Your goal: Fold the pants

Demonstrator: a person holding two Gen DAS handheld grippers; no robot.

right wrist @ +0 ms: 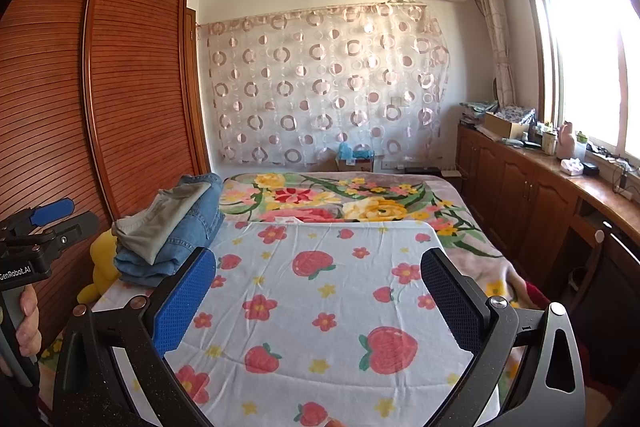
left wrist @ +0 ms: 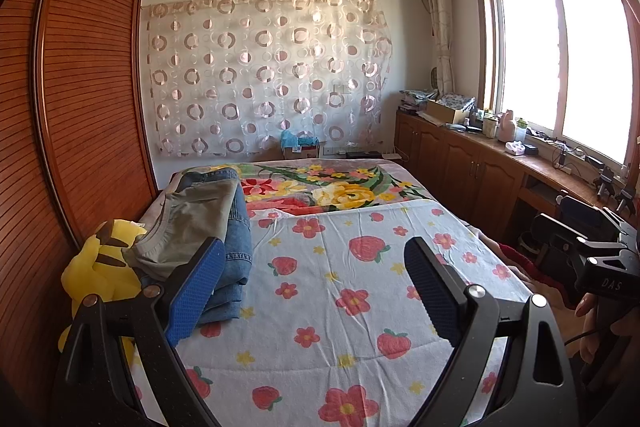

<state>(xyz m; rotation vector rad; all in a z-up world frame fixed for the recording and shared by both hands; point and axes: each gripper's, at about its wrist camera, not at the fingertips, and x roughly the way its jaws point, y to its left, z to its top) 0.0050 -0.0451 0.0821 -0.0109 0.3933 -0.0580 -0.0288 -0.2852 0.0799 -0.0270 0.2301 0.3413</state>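
A pile of folded pants lies at the left edge of the bed: grey-green pants [left wrist: 192,223] on top of blue jeans [left wrist: 236,259]. The pile also shows in the right wrist view, grey-green pants [right wrist: 160,223] over jeans [right wrist: 192,227]. My left gripper [left wrist: 314,275] is open and empty above the strawberry sheet [left wrist: 340,287], just right of the pile. My right gripper [right wrist: 318,289] is open and empty above the same sheet [right wrist: 320,287], further right. Each gripper's body shows at the edge of the other's view.
A yellow plush toy [left wrist: 100,275] sits between the pile and the wooden wardrobe [left wrist: 80,87] on the left. A flowered blanket [left wrist: 332,187] covers the far bed. Wooden cabinets [left wrist: 472,167] with clutter run along the window on the right.
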